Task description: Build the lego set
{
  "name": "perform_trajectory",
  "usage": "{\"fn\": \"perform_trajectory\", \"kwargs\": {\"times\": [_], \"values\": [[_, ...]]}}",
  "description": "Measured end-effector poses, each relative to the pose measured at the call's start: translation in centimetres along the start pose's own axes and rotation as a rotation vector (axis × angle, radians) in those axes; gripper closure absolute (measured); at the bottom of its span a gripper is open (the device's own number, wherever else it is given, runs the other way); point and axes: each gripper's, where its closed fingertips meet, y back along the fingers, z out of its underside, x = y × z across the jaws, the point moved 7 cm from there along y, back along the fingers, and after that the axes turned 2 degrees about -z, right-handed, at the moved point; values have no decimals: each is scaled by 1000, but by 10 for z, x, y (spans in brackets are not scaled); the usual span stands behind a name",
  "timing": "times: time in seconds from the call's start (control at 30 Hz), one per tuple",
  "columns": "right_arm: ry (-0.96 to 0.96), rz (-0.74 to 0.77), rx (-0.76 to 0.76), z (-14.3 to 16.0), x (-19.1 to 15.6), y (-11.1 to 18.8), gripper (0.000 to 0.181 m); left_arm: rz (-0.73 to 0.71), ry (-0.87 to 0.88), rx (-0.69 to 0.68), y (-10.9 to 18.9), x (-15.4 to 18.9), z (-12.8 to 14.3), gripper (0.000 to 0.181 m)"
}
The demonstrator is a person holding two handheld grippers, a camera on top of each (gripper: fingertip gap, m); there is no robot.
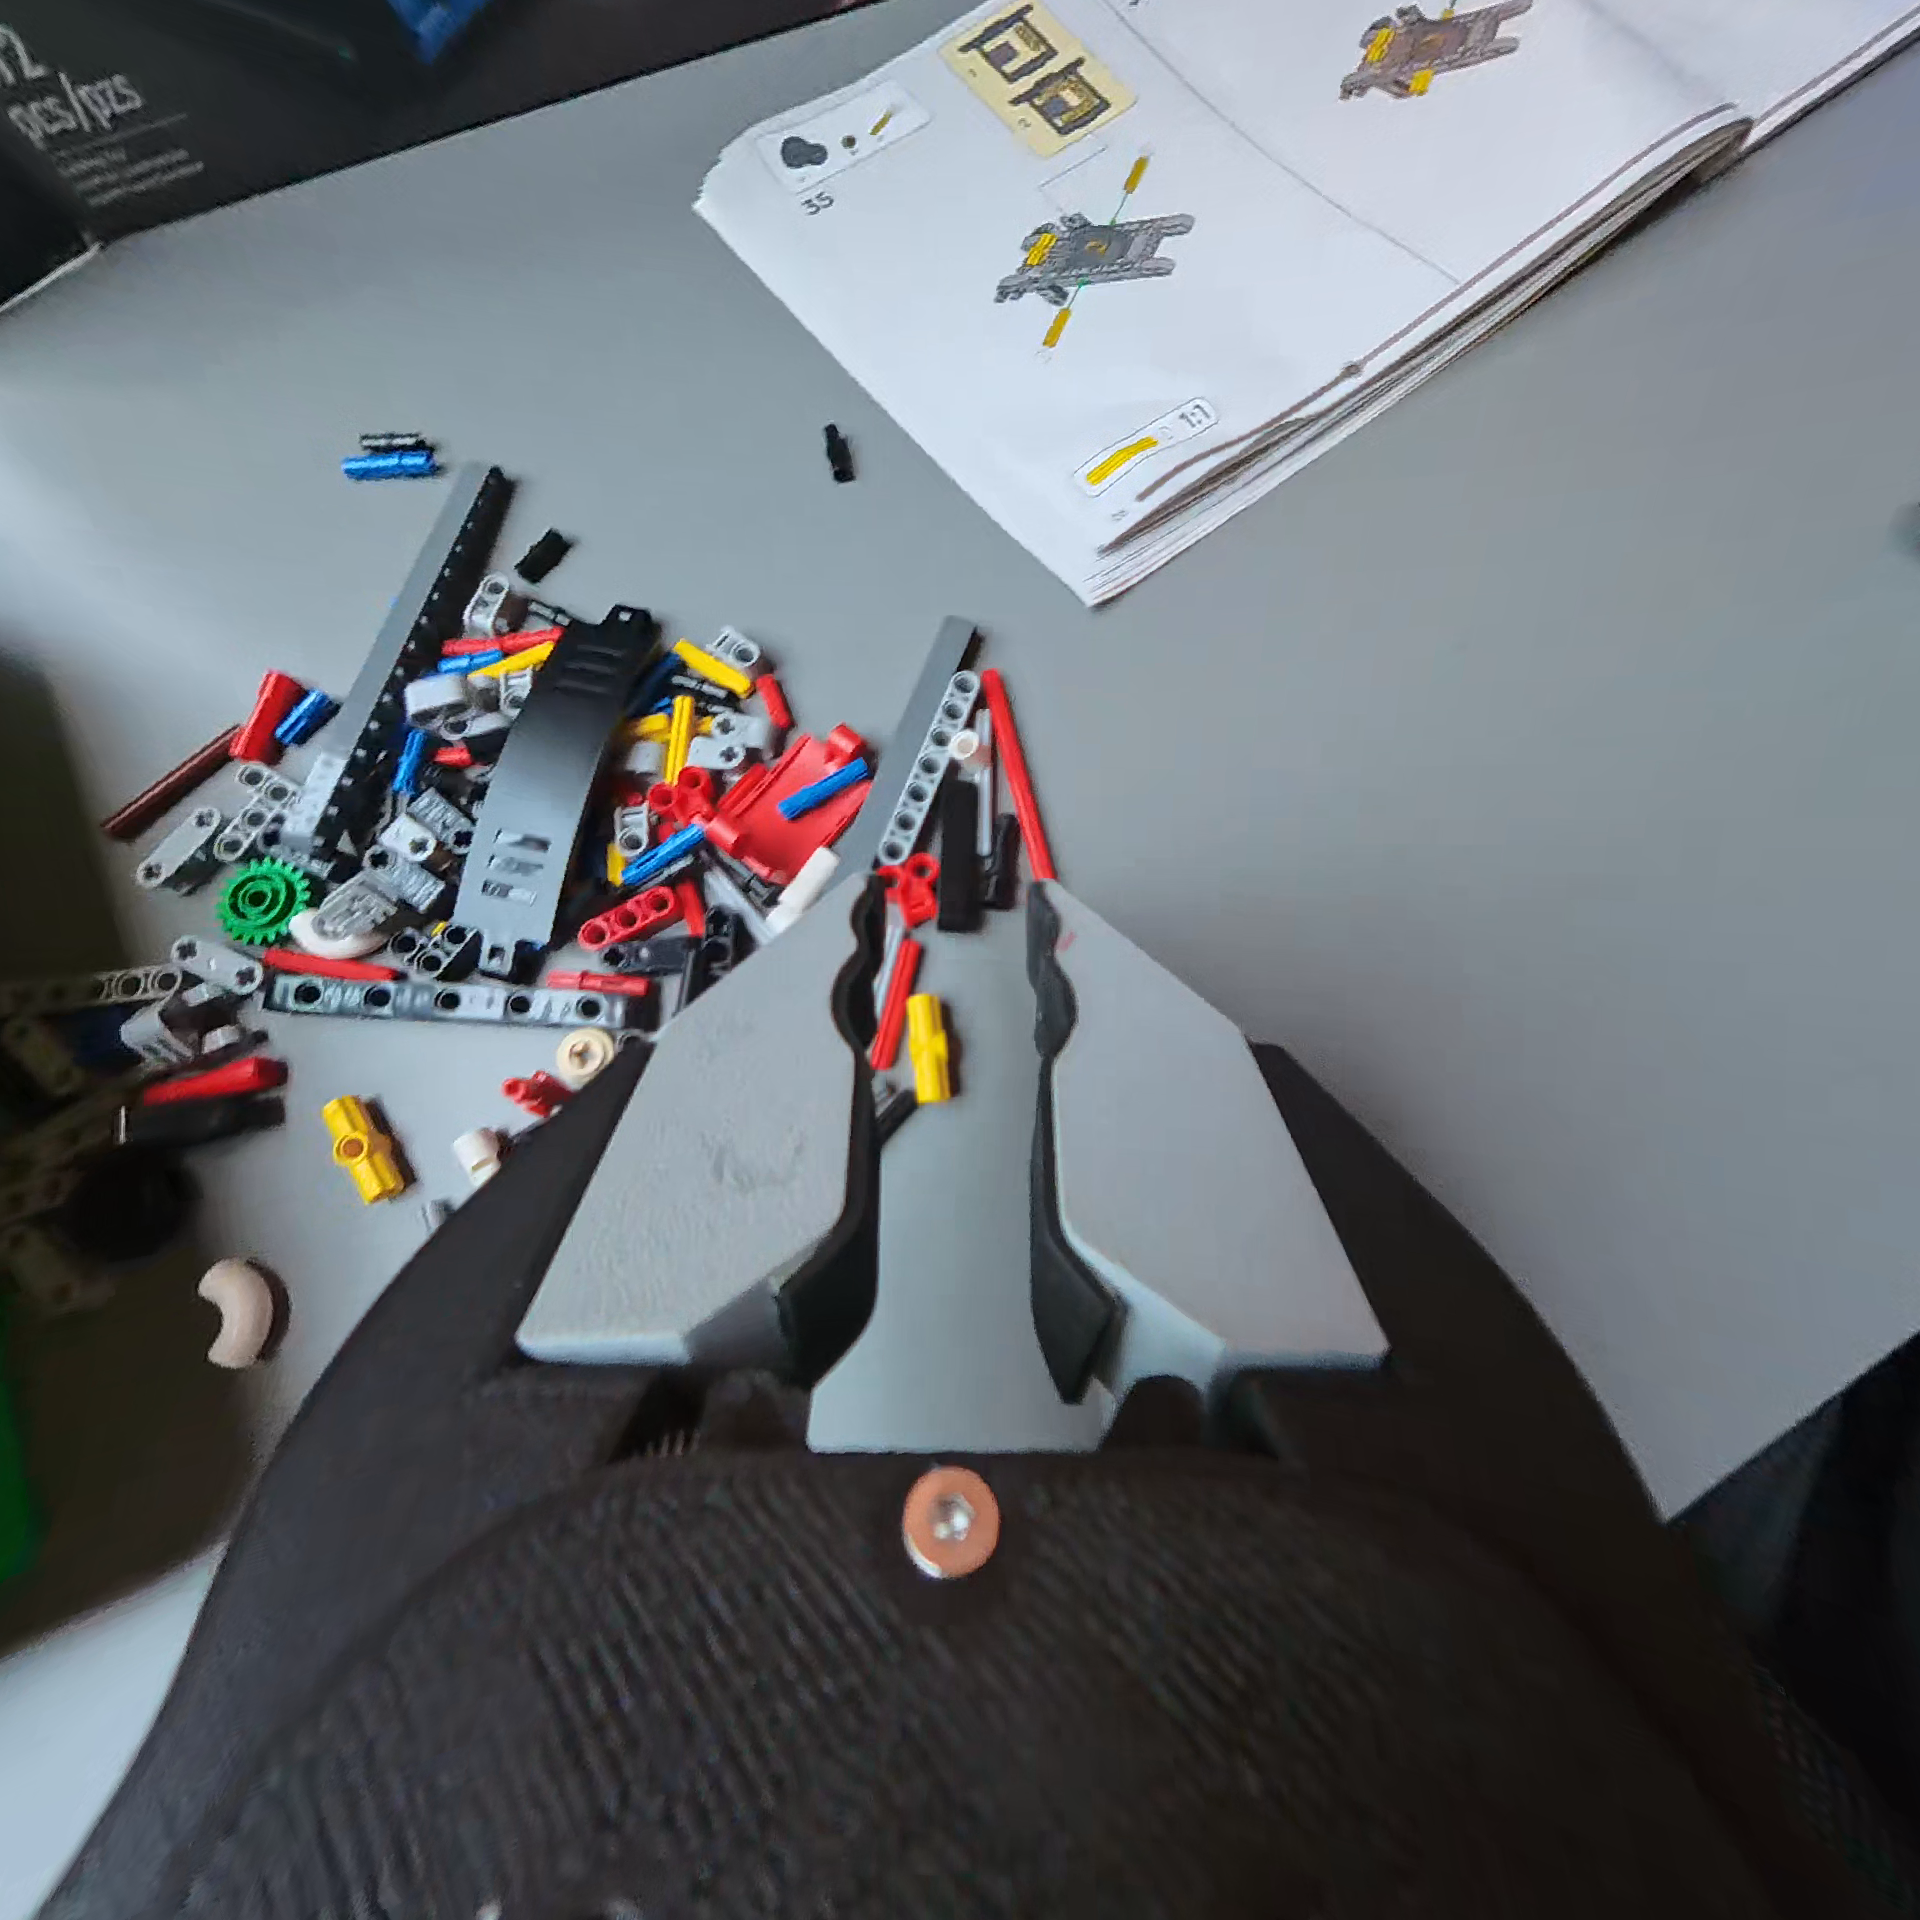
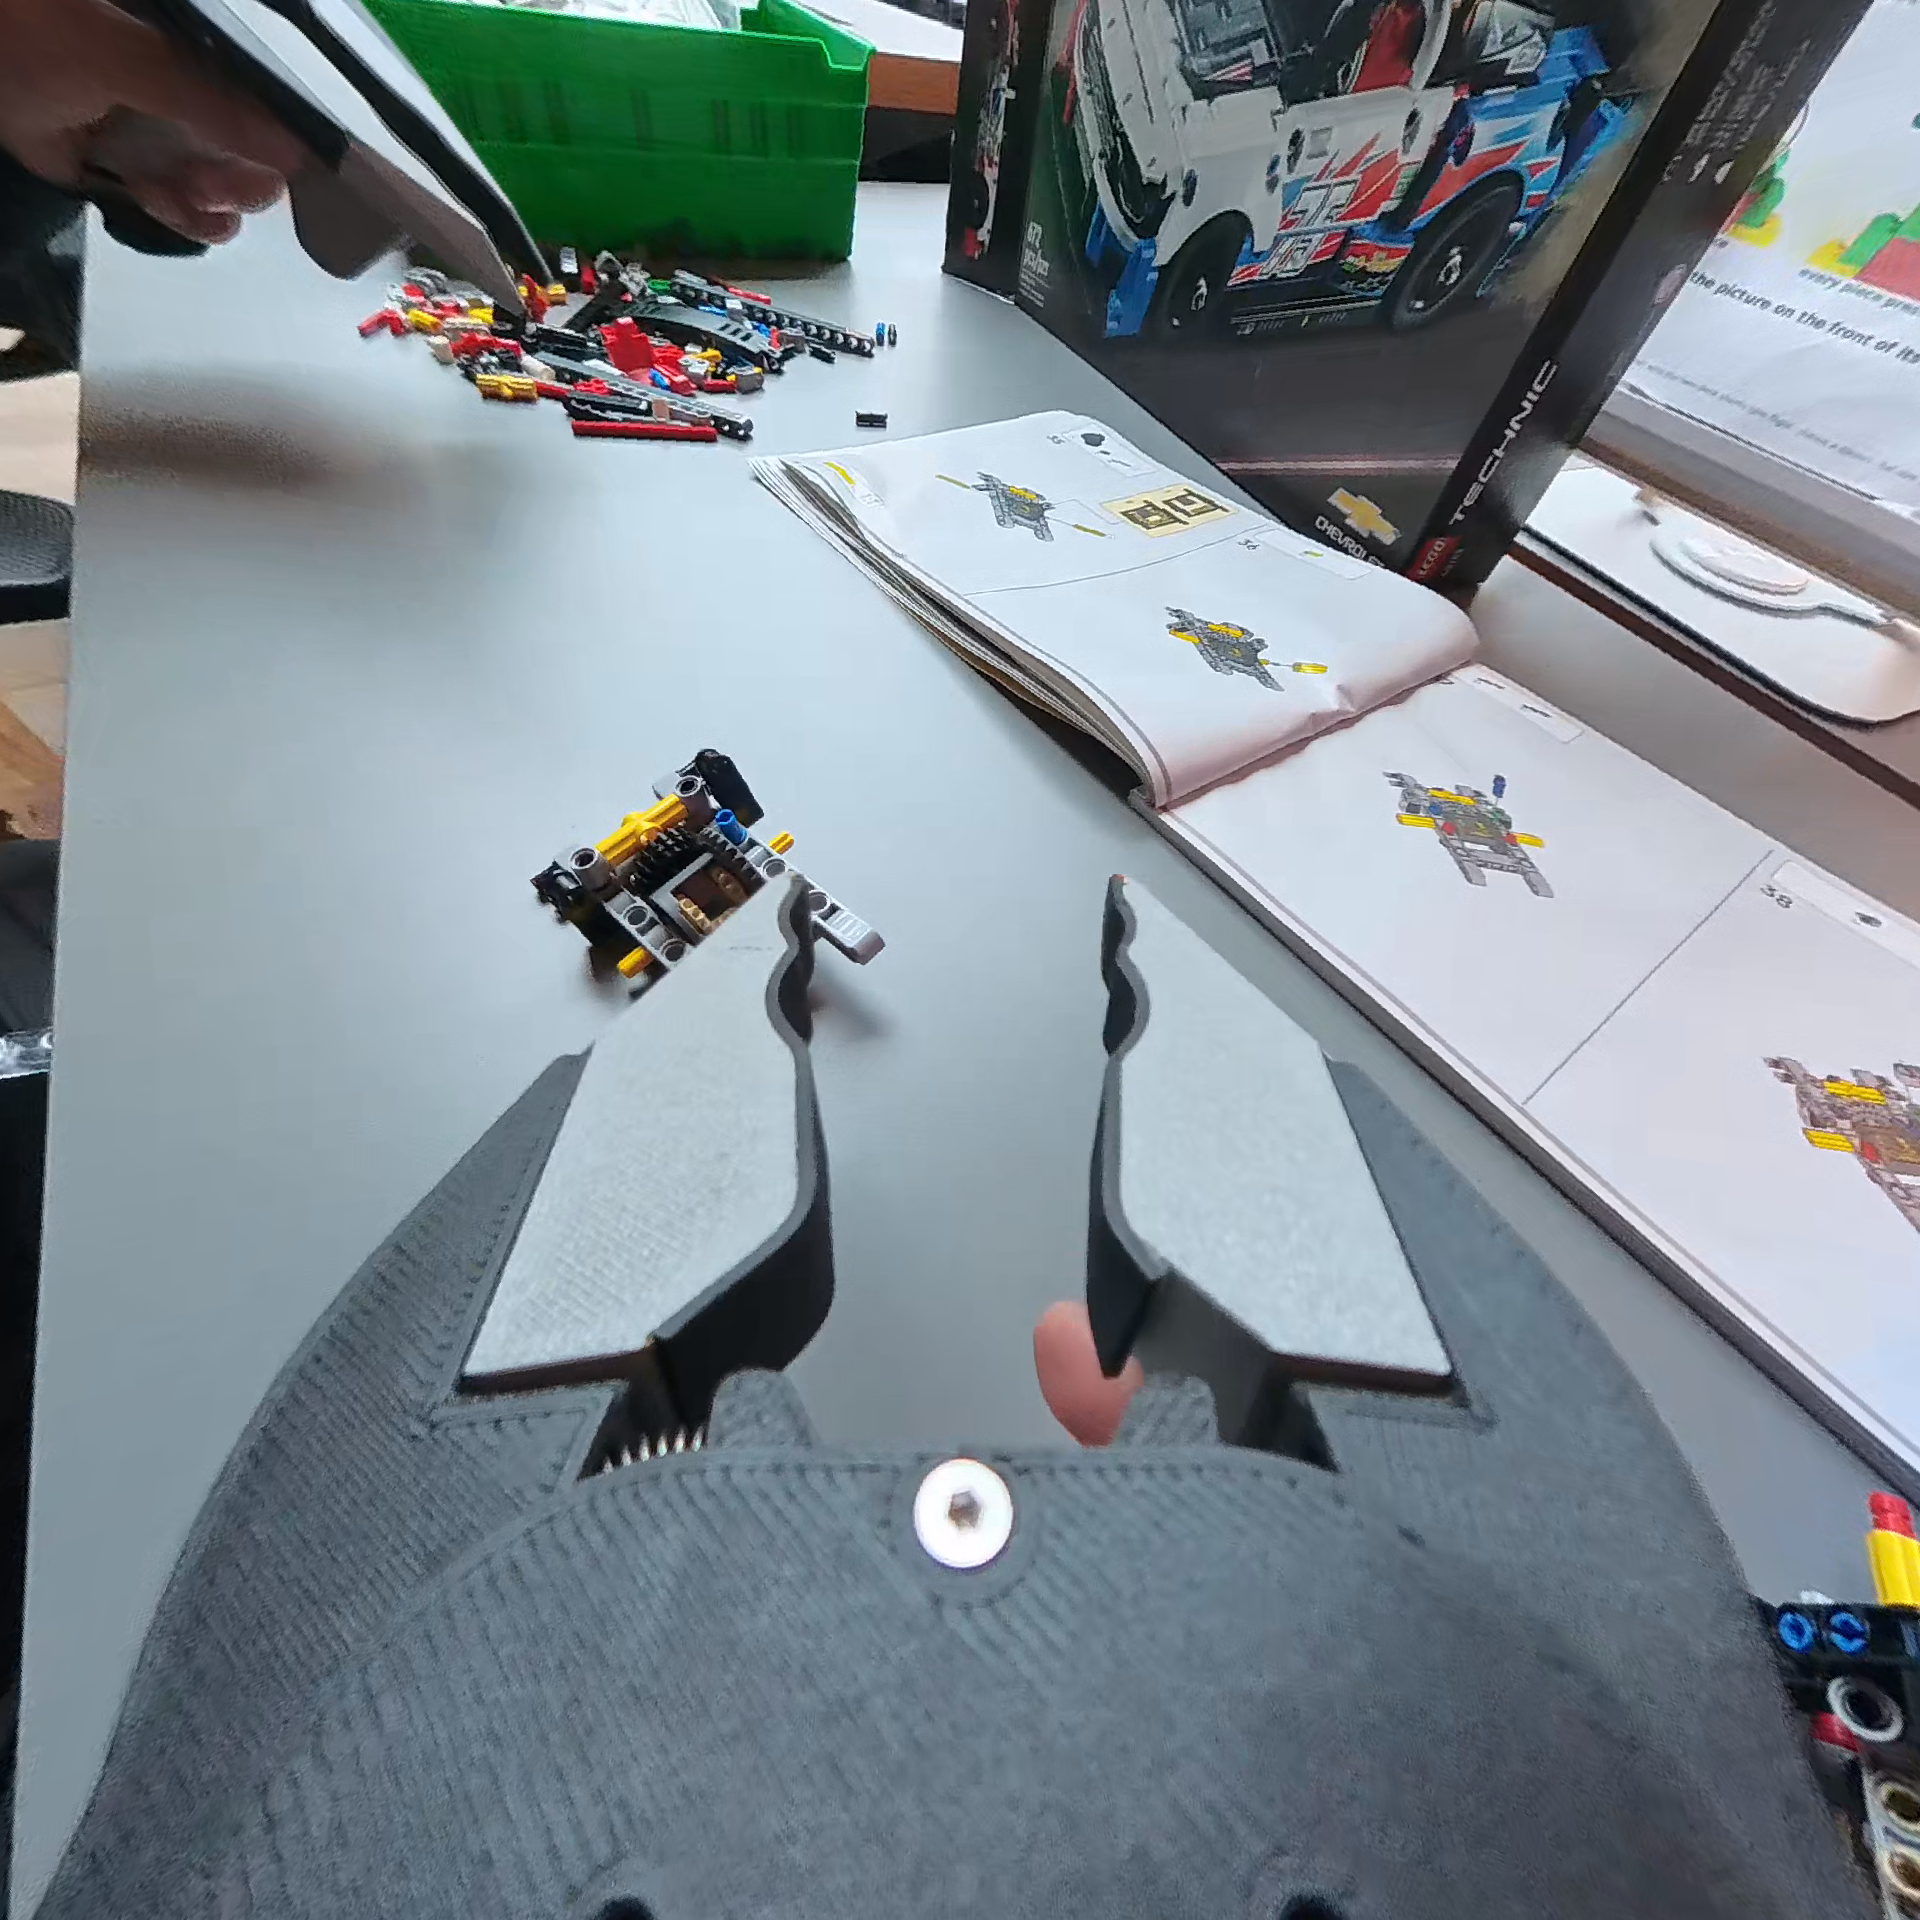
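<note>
My left gripper [image 1: 951, 920] is open and hangs over the right edge of a pile of loose lego pieces [image 1: 520, 810] on the grey table. A yellow connector [image 1: 927, 1045] and a thin red axle [image 1: 896, 1003] lie on the table in the gap between its fingers. My right gripper [image 2: 956, 914] is open and empty, low over the table. A small partly built assembly [image 2: 675, 862] of grey, black and yellow parts sits just left of its left fingertip. In the right wrist view the left gripper [image 2: 514, 291] shows far off, tips down at the pile [image 2: 623, 348].
An open instruction booklet [image 1: 1195, 260] [image 2: 1143, 623] lies right of the pile. The set's box [image 2: 1351, 260] stands behind it. A green bin [image 2: 665, 125] sits beyond the pile. Another built section [image 2: 1860, 1683] lies at the near right. A lone black pin [image 1: 837, 452] lies between pile and booklet. From my left tips it is roughly 15 centimetres to the lone black pin [image 1: 837, 452]; from my right, 35 centimetres. My right wrist view [image 2: 876, 420] looks at it from another angle.
</note>
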Motion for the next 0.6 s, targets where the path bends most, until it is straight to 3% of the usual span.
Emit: {"fn": "perform_trajectory", "kwargs": {"times": [0.23,0.43,0.5,0.53,0.6], "values": [[100,96,-89,-14,19,-21,132,106,68,33,-3,5,7,154],[328,-13,-371,-47,42,-107,127,134,52,38,-6,22,13,156],[414,-50,-545,-39,48,-138,111,137,53,38,-4,26,15,156],[489,-40,-615,-35,52,-148,111,139,54,37,-3,28,17,156],[634,-29,-642,-35,52,-158,130,149,48,35,0,34,20,157]]}}
